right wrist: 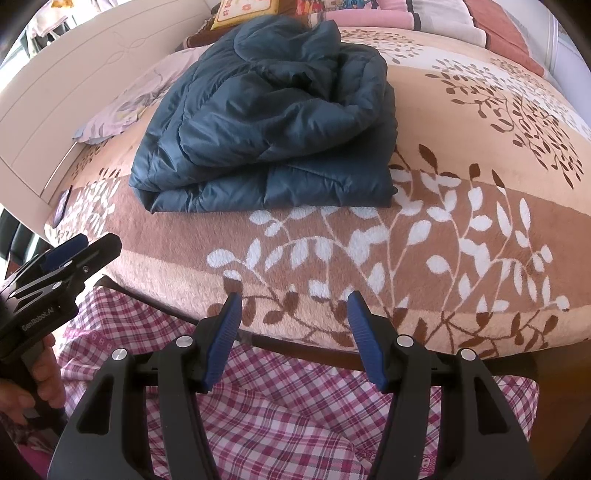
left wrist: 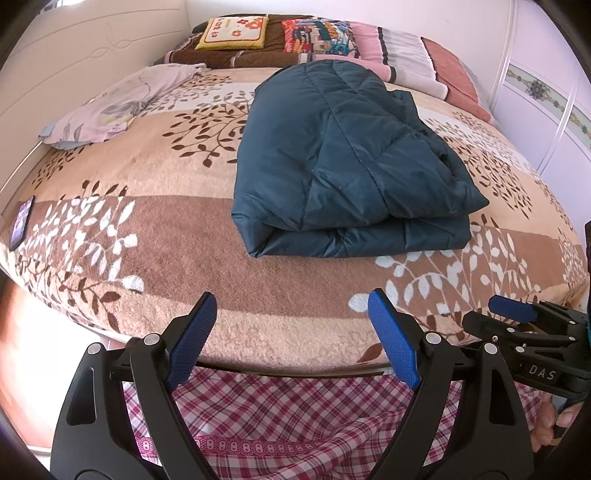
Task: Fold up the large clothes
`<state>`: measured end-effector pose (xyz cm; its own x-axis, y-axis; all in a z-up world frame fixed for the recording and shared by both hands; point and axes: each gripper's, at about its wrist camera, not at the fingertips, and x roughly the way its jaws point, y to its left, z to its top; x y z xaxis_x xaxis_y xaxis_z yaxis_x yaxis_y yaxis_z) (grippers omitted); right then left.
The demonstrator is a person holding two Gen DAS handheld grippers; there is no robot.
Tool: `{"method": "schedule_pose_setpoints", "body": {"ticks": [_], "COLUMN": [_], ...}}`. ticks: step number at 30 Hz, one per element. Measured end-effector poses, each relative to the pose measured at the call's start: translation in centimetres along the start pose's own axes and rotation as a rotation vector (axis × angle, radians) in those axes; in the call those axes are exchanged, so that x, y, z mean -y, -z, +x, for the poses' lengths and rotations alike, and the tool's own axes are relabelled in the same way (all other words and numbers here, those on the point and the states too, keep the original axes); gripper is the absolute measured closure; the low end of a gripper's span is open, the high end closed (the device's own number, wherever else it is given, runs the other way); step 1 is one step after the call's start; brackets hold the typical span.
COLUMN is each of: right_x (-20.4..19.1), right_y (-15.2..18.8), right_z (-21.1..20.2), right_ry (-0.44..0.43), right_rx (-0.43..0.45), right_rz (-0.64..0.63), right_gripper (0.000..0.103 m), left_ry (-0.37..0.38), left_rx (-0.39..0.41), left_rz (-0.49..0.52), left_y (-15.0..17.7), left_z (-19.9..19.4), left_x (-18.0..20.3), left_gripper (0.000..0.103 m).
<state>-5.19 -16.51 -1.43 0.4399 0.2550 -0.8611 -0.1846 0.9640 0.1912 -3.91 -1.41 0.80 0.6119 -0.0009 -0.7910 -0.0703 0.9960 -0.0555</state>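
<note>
Closest in, left gripper (left wrist: 291, 334) with blue textured pads (left wrist: 192, 338) spread wide, holding nothing; right gripper (right wrist: 293, 336) likewise gaping and empty, both poised over red-and-white plaid fabric (left wrist: 288, 417) at the bed's near edge. Beyond, fleecy blanket (left wrist: 155, 218) in tan and brown bands with leaf sprigs, covering the bed. Resting mid-blanket, well apart from both tools: dark teal quilted puffer jacket (left wrist: 332, 166), folded into a thick, glossy, stitched bundle. Left of it, crumpled lilac floral cloth (left wrist: 122, 103); dark phone (left wrist: 22, 223) at the left edge. Cushions (left wrist: 236, 33) and striped bedding at the far end, white panelled walls around.
</note>
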Motion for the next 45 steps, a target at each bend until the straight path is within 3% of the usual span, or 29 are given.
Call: {"method": "schedule_pose_setpoints", "body": {"ticks": [45], "right_x": [-0.2], "right_y": [-0.07], "right_z": [0.13], "right_ry": [0.004], "right_rx": [-0.004], "right_rz": [-0.008], "right_gripper": [0.045], "left_ry": [0.009], "left_rx": [-0.015], "left_rz": [-0.006], "left_y": [0.19], "left_z": [0.33], "left_x": [0.02], "left_gripper": [0.02]}}
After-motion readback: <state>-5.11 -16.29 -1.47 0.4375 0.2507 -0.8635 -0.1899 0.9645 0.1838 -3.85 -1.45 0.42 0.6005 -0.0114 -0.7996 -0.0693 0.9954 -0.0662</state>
